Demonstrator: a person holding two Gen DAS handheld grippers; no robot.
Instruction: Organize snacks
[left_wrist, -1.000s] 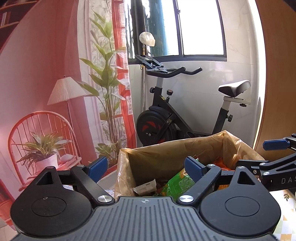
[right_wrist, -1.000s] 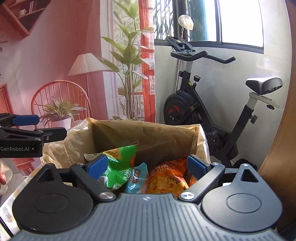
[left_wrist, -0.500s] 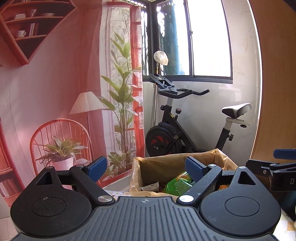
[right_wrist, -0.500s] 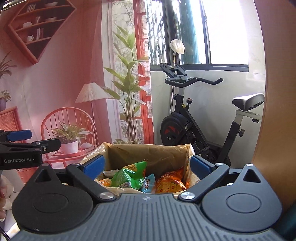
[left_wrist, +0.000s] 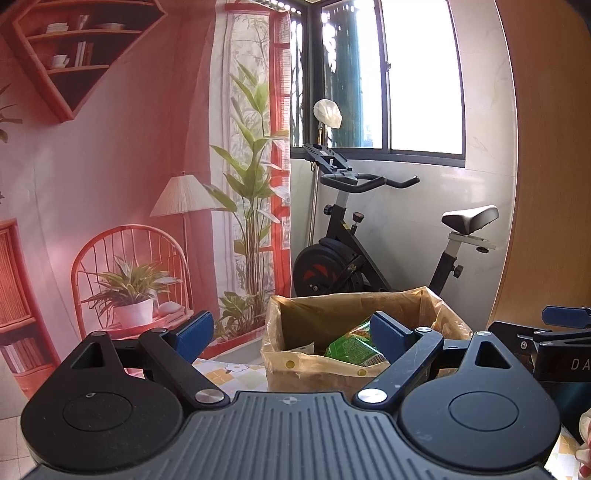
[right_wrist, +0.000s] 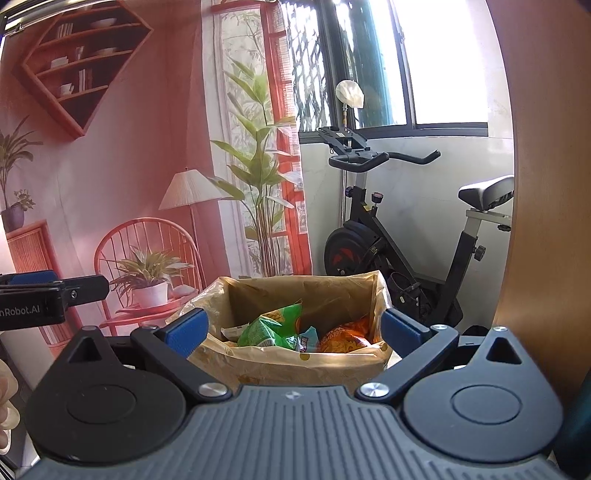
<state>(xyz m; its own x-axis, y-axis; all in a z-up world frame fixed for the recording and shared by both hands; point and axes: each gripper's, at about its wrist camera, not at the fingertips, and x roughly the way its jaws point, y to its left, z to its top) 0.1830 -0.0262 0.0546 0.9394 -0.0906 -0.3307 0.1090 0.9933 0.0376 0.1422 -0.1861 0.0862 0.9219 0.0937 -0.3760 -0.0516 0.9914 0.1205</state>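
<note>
The snack bags lie inside a lined box on the table, ahead of both tongs. The left tongs and the right tongs are spread wide, holding nothing, clear of the box.

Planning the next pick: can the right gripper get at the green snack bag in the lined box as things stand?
Probably yes. The right gripper is open and empty, facing the box. The green snack bag lies on top with the box's top open and nothing in between.
</note>
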